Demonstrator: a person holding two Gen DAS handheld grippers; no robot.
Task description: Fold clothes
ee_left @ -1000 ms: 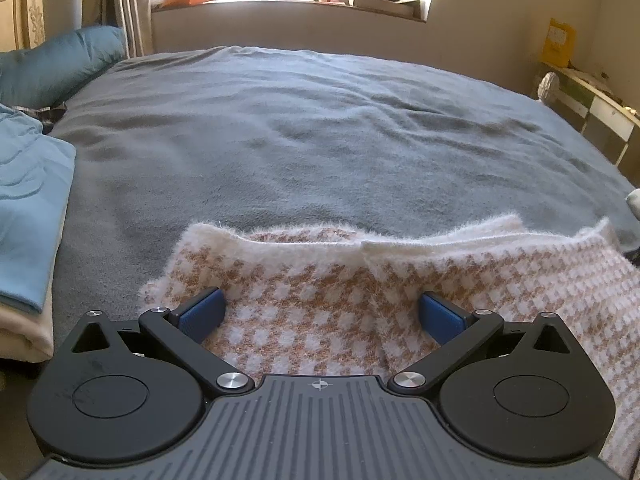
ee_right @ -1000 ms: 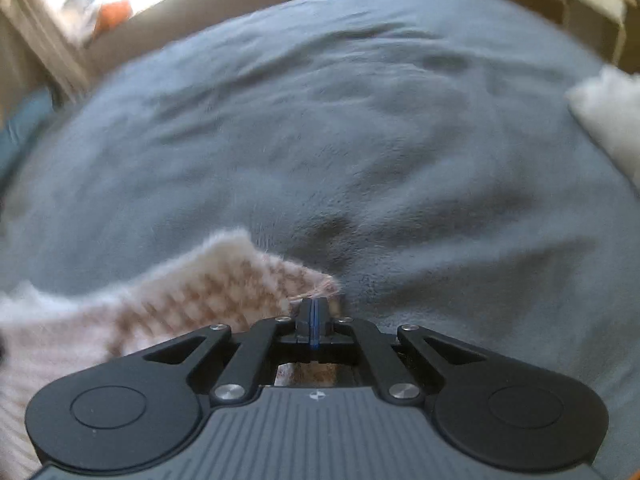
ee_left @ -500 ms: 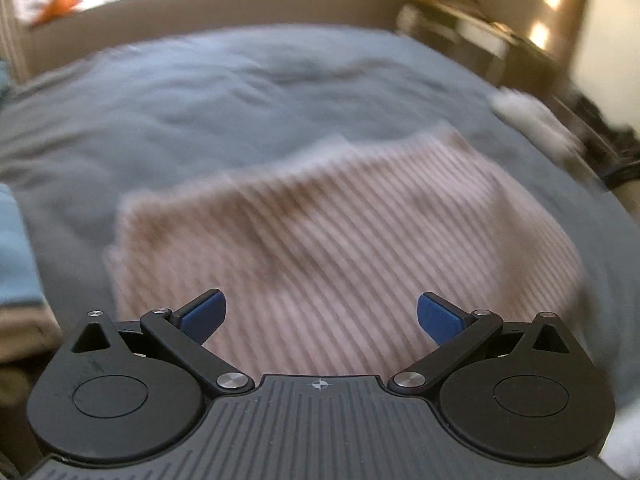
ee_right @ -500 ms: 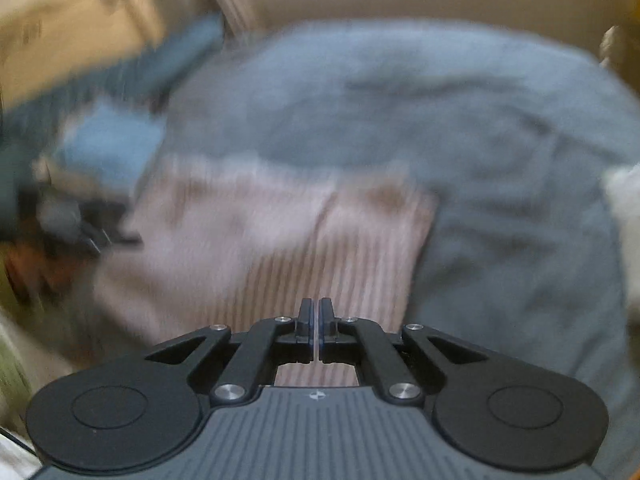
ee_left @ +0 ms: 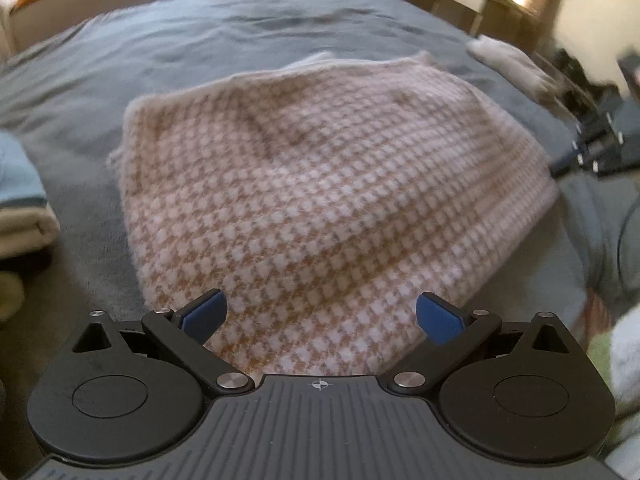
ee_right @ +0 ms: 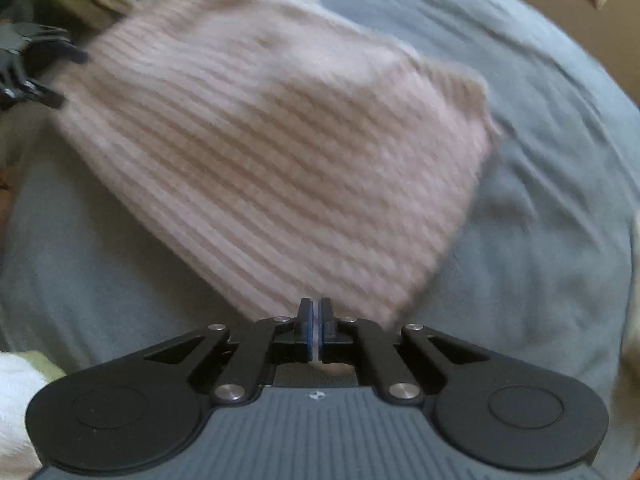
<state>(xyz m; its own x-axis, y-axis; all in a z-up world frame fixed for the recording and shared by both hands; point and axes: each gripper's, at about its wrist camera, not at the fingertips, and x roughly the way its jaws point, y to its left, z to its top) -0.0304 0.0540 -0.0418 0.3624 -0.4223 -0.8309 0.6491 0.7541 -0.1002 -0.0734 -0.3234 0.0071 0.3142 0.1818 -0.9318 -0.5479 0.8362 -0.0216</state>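
The garment (ee_left: pixel 332 200) carries a small houndstooth check in tan-orange and white, with a pale fuzzy edge; in the blurred right wrist view (ee_right: pixel 272 140) it reads as pinkish-beige stripes. The bed cover (ee_left: pixel 200 40) is plain blue-grey. The left tongs (ee_left: pixel 320 316) are black with blue pads (ee_left: pixel 438 320). The right tongs (ee_right: pixel 316 328) are black with a thin blue line at the pads. A folded light-blue cloth (ee_left: pixel 16 176) occupies the left edge of the left wrist frame.

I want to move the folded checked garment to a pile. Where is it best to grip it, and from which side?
Probably the near folded edge of the checked garment, approached low from the near side: it lies flat on the grey blanket, closest to the open left gripper.
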